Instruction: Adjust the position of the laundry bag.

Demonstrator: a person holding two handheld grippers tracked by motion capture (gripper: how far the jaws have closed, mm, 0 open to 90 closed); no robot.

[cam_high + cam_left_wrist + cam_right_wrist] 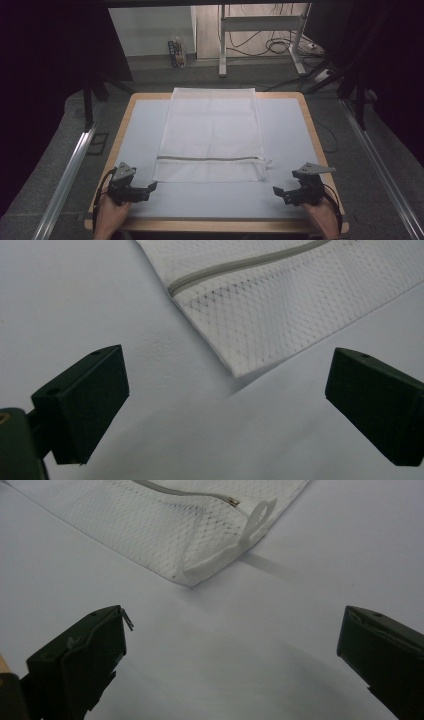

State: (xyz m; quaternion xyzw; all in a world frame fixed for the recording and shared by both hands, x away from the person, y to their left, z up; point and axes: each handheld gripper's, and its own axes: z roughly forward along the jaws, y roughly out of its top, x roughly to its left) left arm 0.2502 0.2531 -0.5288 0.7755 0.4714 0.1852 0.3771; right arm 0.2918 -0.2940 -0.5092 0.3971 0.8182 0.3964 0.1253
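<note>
A white mesh laundry bag (212, 135) lies flat on the desk (295, 145), spread out ahead of both tongs and between them, its near edge just beyond their tips. A grey zipper (210, 159) runs across the bag close to that near edge. The left tongs (147, 189) sit low over the desk in the person's left hand (111, 212), jaws spread wide with nothing between them; in the left gripper view the bag's near left corner (237, 371) lies just ahead, between the two jaws and apart from both. The right tongs (278, 192), held by the right hand (322, 215), are likewise wide and empty. From the right gripper view, the bag's other near corner, with a small white loop (257, 517) and the metal zipper end (232, 501), lies a little farther ahead of those jaws.
</note>
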